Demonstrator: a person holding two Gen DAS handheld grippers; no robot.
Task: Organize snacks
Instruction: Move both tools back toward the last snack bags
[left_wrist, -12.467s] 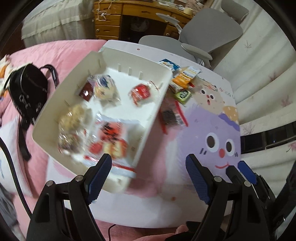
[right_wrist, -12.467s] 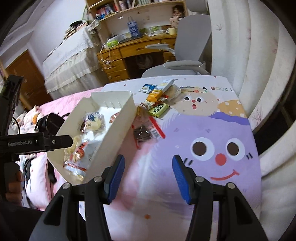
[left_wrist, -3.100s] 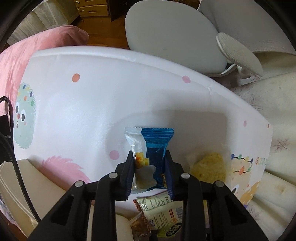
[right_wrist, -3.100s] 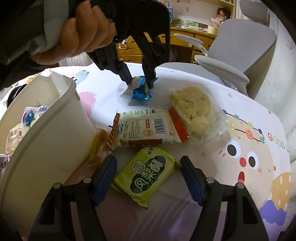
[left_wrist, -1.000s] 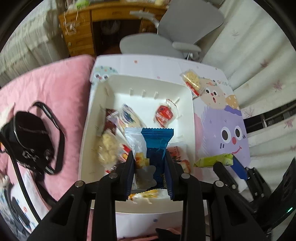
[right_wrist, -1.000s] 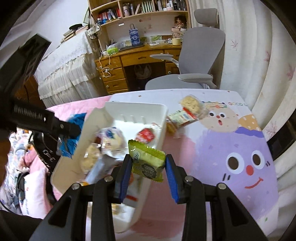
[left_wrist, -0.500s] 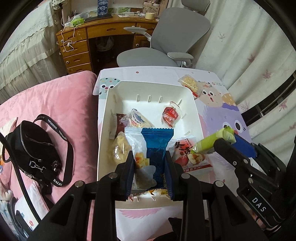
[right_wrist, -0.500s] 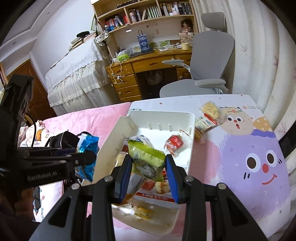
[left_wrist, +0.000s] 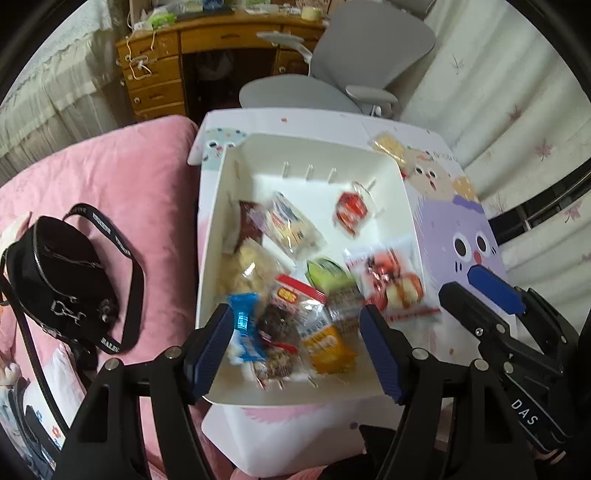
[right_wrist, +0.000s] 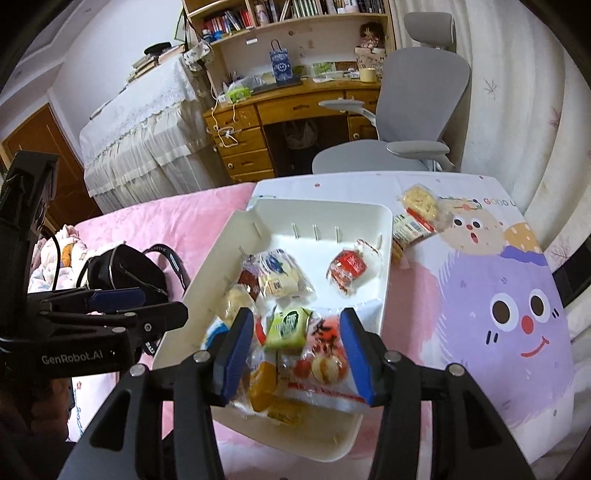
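Black shoulder bag (left_wrist: 61, 280) lying on my pink bedcover (left_wrist: 122, 173); grey office chair (right_wrist: 413, 110) tucked by the wooden desk (right_wrist: 295, 107), bookshelf (right_wrist: 295, 11) above, what looks like a mug (right_wrist: 367, 75) there.

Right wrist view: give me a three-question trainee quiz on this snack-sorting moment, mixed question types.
1. True or false: the green snack packet lies inside the white bin.
2. Which snacks remain outside the bin on the cartoon table mat? A) the packets near the mat's far edge B) the red packet C) none
3. Fill in: the right hand-held gripper stands ____ with nothing clamped.

Key: 1 true; 2 A; 3 open
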